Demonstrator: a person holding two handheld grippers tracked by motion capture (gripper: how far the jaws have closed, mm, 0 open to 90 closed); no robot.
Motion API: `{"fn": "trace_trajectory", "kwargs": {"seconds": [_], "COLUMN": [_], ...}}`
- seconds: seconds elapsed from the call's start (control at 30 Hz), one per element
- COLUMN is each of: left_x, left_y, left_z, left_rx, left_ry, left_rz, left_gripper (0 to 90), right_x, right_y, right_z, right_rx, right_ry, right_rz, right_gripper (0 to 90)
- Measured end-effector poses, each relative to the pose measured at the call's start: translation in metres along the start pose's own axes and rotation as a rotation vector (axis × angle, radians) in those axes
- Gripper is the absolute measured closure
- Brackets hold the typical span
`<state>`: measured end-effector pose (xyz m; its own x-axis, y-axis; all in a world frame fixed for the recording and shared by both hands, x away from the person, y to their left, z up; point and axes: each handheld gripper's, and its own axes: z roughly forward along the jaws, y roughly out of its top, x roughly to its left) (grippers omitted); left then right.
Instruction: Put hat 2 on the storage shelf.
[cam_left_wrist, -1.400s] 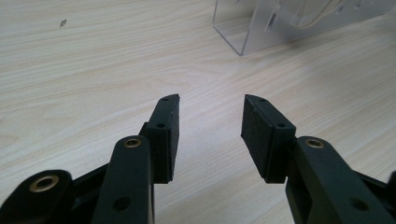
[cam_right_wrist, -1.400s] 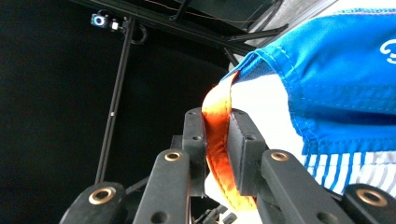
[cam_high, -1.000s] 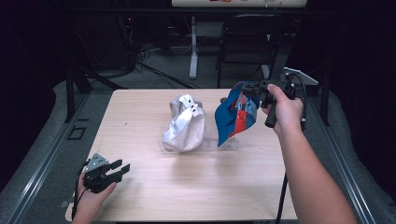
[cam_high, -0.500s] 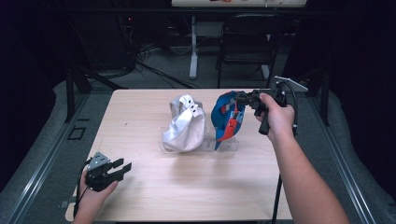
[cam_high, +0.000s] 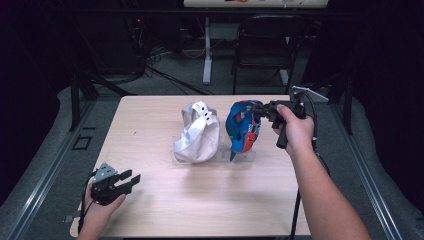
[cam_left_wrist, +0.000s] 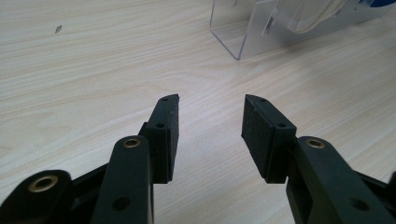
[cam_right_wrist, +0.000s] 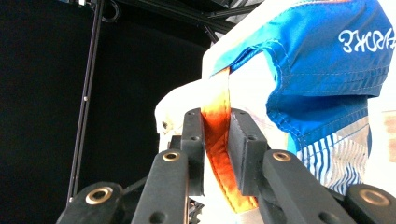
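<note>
The blue cap (cam_high: 242, 125) sits upright on the clear stand (cam_high: 245, 155) at mid-tabletop (cam_high: 200, 200), beside a white cap (cam_high: 197, 132). The right tool (cam_high: 259, 110) is clamped on its orange strap (cam_right_wrist: 219, 140). The cap appears light, soft and pliable; the strap offers secure purchase. The left tool (cam_high: 127, 181) rests parted, holding nothing.

Dim room, grey floor (cam_high: 40, 150) around pale wood bench (cam_high: 200, 205). Black chair (cam_high: 265, 45) at 12–1 o'clock; white stand leg (cam_high: 207, 55) and tangled cables (cam_high: 165, 55) at 11–12. Dark metal rails (cam_high: 37, 175) at 9.
</note>
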<state>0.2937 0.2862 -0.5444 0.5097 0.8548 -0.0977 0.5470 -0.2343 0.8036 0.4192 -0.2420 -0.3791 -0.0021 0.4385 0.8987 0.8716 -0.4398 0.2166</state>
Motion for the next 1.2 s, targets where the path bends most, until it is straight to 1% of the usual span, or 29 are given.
{"fn": "trace_trajectory", "kwargs": {"seconds": [0.03,0.23,0.27,0.3,0.37,0.4,0.43,0.5,0.53,0.57,0.63,0.67,0.7,0.73,0.77,0.8,0.83,0.87,0.9,0.93,0.97,1.0,1.07,1.1,1.2], "left_x": [0.0,-0.001,-0.001,-0.001,-0.001,-0.001,-0.001,0.0,0.0,0.0,-0.001,-0.001,-0.001,-0.001,-0.001,-0.001,-0.001,-0.001,-0.001,-0.001,-0.001,-0.001,-0.001,-0.001,0.0], "left_y": [0.0,0.001,0.001,0.0,0.0,0.0,0.001,0.001,0.0,0.0,0.001,0.001,0.001,0.001,0.001,0.001,0.001,0.001,0.001,0.001,0.001,0.001,0.001,0.001,0.0], "left_z": [0.0,0.001,0.001,0.002,0.002,0.001,0.001,0.001,0.002,0.002,0.002,0.002,0.003,0.002,0.003,0.003,0.004,0.004,0.004,0.004,0.005,0.005,0.005,0.004,0.005], "left_rx": [0.005,0.007,0.006,-0.007,-0.006,-0.006,0.004,0.008,-0.004,-0.003,-0.005,-0.005,-0.005,0.006,0.008,0.008,0.005,0.005,0.005,0.005,-0.002,-0.002,0.005,0.009,0.002], "left_ry": [0.002,0.0,0.0,0.002,0.001,0.002,-0.001,-0.001,0.0,0.0,0.001,0.001,0.001,-0.002,-0.001,-0.002,-0.004,-0.005,-0.005,-0.005,-0.002,0.0,0.0,0.003,0.007], "left_rz": [0.001,0.002,0.002,0.0,0.004,0.004,0.003,0.002,-0.001,0.001,-0.001,-0.001,0.001,0.001,0.005,0.005,0.003,0.003,0.004,0.004,0.004,0.003,0.005,0.007,0.009], "left_gripper": [56.5,56.5,56.5,56.4,56.4,56.4,56.3,56.3,56.3,56.3,56.3,56.3,56.3,56.2,56.2,56.2,56.1,56.1,55.7,55.4,54.8,54.8,53.2,52.4,50.5], "right_x": [0.0,0.0,-0.001,-0.001,-0.001,-0.001,-0.002,-0.003,-0.004,-0.005,-0.009,-0.009,-0.009,-0.01,-0.012,-0.012,-0.012,-0.012,-0.012,-0.012,-0.011,-0.011,-0.011,-0.011,-0.011], "right_y": [0.0,-0.002,-0.002,-0.003,-0.004,-0.005,-0.006,-0.007,-0.008,-0.008,-0.008,-0.008,-0.009,-0.009,-0.011,-0.011,-0.013,-0.013,-0.016,-0.016,-0.02,-0.02,-0.024,-0.026,-0.032], "right_z": [-0.001,-0.003,-0.003,-0.004,-0.005,-0.007,-0.009,-0.013,-0.015,-0.017,-0.022,-0.022,-0.023,-0.024,-0.025,-0.025,-0.025,-0.025,-0.025,-0.025,-0.024,-0.024,-0.024,-0.024,-0.024], "right_rx": [-0.001,0.004,0.003,0.0,-0.004,-0.001,-0.006,-0.016,-0.013,-0.016,-0.015,-0.015,-0.026,-0.025,-0.027,-0.027,-0.029,-0.029,-0.027,-0.027,-0.041,-0.041,-0.046,-0.042,-0.051], "right_ry": [-0.005,-0.019,-0.018,-0.02,-0.022,-0.019,-0.017,-0.018,-0.021,-0.02,-0.037,-0.037,-0.041,-0.05,-0.068,-0.068,-0.092,-0.092,-0.118,-0.118,-0.155,-0.155,-0.178,-0.187,-0.208], "right_rz": [-0.009,-0.022,-0.027,-0.036,-0.037,-0.049,-0.054,-0.061,-0.063,-0.064,-0.081,-0.081,-0.083,-0.091,-0.127,-0.127,-0.16,-0.16,-0.202,-0.202,-0.246,-0.246,-0.29,-0.303,-0.357], "right_gripper": [76.9,76.4,75.6,72.8,72.2,72.2,72.0,71.8,71.5,71.3,69.9,69.9,68.9,67.4,64.0,64.0,60.5,60.5,55.9,55.9,53.5,53.5,50.3,49.4,45.7]}}
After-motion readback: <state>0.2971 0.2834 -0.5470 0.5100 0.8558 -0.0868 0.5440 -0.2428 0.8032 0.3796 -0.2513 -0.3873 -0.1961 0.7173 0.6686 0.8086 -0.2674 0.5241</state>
